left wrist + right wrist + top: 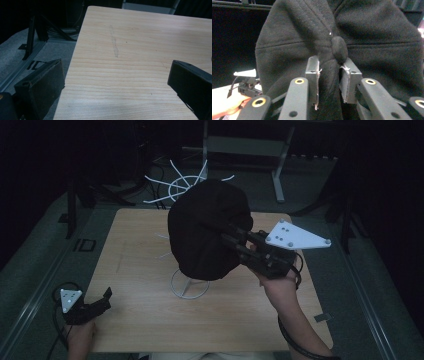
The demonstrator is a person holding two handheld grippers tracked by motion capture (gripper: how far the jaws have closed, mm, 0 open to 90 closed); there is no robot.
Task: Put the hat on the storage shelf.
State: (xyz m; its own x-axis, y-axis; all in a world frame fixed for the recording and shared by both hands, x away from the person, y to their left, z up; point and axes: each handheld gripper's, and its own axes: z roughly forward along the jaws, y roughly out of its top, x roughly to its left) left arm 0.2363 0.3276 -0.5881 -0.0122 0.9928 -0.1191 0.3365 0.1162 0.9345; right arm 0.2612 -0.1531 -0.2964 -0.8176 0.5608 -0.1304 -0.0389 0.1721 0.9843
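One black cap point(362, 45), soft fleece with stitched panels and a button at its crown, was held above the wooden surface point(145, 265) over a white wire stand point(189, 285) (one of two), pinched by the right gripper point(329, 72); the left gripper point(115, 82) rested at the surface's near-left corner, jaws released

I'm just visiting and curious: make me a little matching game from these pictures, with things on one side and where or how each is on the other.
Things:
1. black fabric cap
2. white wire stand
3. left gripper
4. right gripper

States:
A. open, near the wooden table's left front corner
B. pinched and lifted
C. shut on cloth
D. round base on the tabletop

Pairs: 1-B, 2-D, 3-A, 4-C
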